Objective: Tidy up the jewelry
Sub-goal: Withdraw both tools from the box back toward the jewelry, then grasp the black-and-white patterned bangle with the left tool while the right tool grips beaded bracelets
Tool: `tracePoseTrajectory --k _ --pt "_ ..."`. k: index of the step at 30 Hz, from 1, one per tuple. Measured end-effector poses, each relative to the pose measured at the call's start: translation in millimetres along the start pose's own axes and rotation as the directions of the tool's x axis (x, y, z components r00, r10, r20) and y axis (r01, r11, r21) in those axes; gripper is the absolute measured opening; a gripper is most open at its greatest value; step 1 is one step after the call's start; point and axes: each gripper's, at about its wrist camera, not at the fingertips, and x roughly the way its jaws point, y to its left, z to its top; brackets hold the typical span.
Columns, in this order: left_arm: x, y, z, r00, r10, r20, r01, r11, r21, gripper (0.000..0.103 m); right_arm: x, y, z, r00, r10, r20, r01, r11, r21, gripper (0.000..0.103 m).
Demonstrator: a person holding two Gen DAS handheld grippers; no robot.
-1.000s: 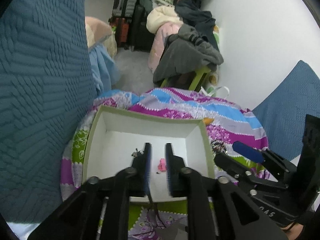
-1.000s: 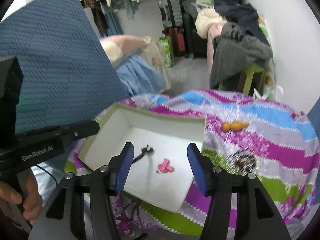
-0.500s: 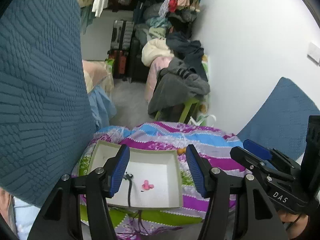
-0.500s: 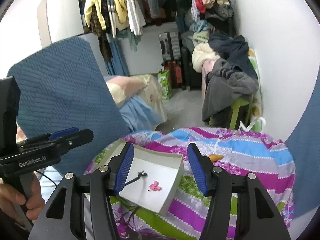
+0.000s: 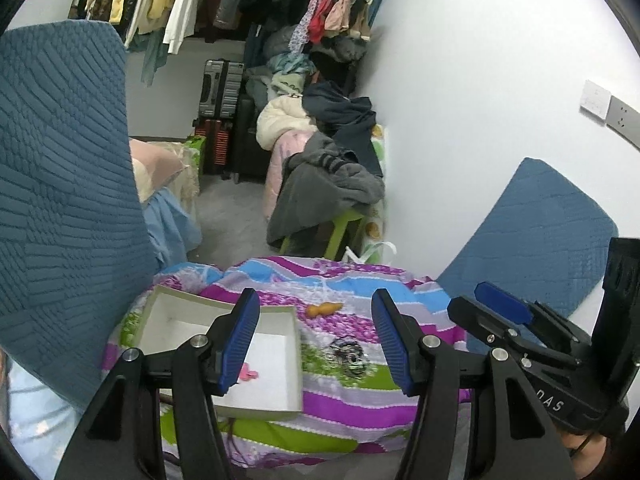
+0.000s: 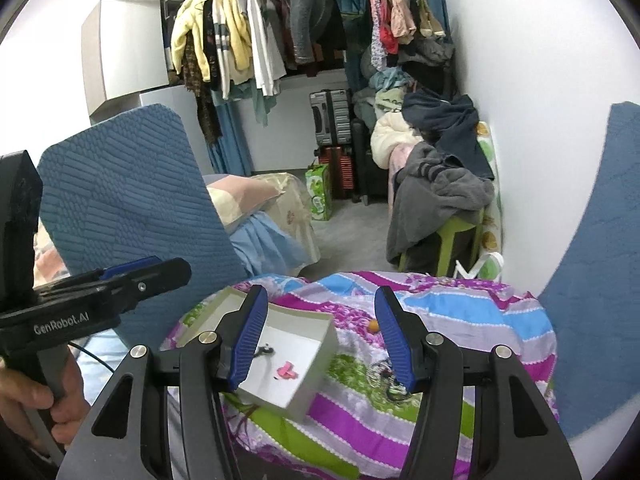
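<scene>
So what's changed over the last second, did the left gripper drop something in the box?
The left gripper opened over the box, leaving the pink piece beside the black piece; both grippers pulled up and back. The right gripper stayed open and empty; the tangled jewelry stayed on the bedspread.

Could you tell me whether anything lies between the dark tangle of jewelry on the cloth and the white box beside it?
Nothing visible does: only bare patterned cloth separates the tangled jewelry from the white box; its low side wall must be cleared.
</scene>
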Motion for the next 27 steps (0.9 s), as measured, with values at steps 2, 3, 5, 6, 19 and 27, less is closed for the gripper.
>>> tracePoseTrajectory --k 2,3,5,6,19,27 --pt "1.1 -6.1 -4.6 1.0 -0.015 -0.002 0.015 1.0 -0.006 0.059 -4.7 -6.3 -5.5 1.0 -0.012 -0.003 0.012 1.0 0.001 0.054" --pt "2.2 -9.2 -7.1 1.0 -0.02 -0.003 0.02 1.0 -0.008 0.059 -7.0 -9.9 -8.3 1.0 -0.017 -0.002 0.017 1.0 0.004 0.054" --pt "4.9 -14.5 -13.4 0.999 -0.038 -0.008 0.038 0.999 -0.014 0.059 -11.4 -17.3 -14.1 1.0 -0.028 0.001 0.028 1.0 0.01 0.054" --pt "7.2 -16.6 -16.2 0.999 -0.043 -0.01 0.043 0.999 -0.016 0.059 -12.6 -19.9 -16.7 0.999 -0.032 0.002 0.032 0.999 0.012 0.054" --pt "59.8 -35.9 -66.4 0.99 -0.11 -0.087 0.106 0.993 -0.046 0.057 -7.2 -66.5 -84.7 0.995 -0.088 -0.052 0.091 0.994 0.058 0.054" --pt "102.8 -42.8 -102.9 0.977 -0.137 -0.164 0.128 0.99 -0.065 0.056 7.5 -93.7 -130.7 0.99 -0.099 -0.101 0.11 0.988 0.105 0.054"
